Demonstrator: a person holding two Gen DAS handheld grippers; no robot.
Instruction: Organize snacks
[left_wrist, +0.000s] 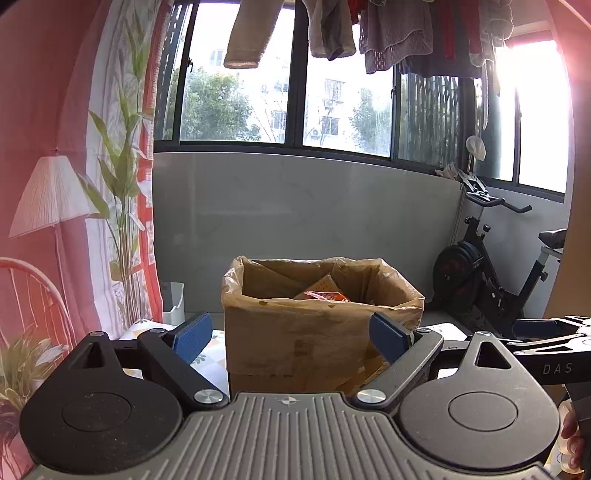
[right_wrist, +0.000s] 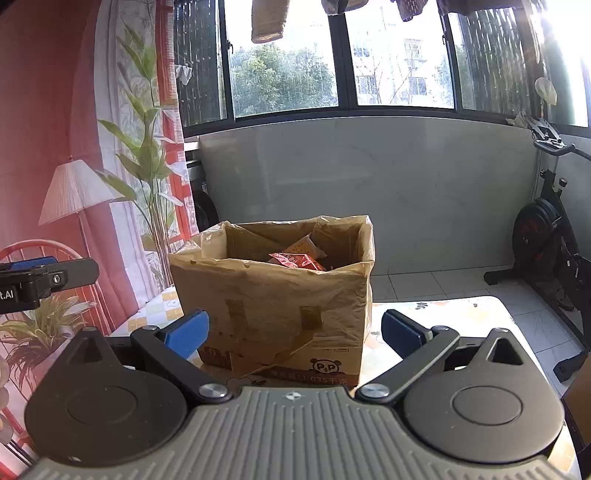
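Both sets of jaws stood spread wide with nothing between their blue pads: the left gripper (left_wrist: 291, 338) and the right gripper (right_wrist: 295, 332) each hung just in front of the cardboard box (right_wrist: 273, 295), apart from it. The box stood upright on the patterned table (right_wrist: 443, 310), lined with a thin plastic bag (right_wrist: 365, 243) folded over its rim, and red and orange snack packets (right_wrist: 295, 260) lay inside it. By that look, the work was either between items or about to draw from the box. The next move seemed to call for lifting one gripper over the rim and down onto a packet without snagging the liner. Beyond stood an exercise bike (right_wrist: 550, 236) and a floor lamp (right_wrist: 74, 192).
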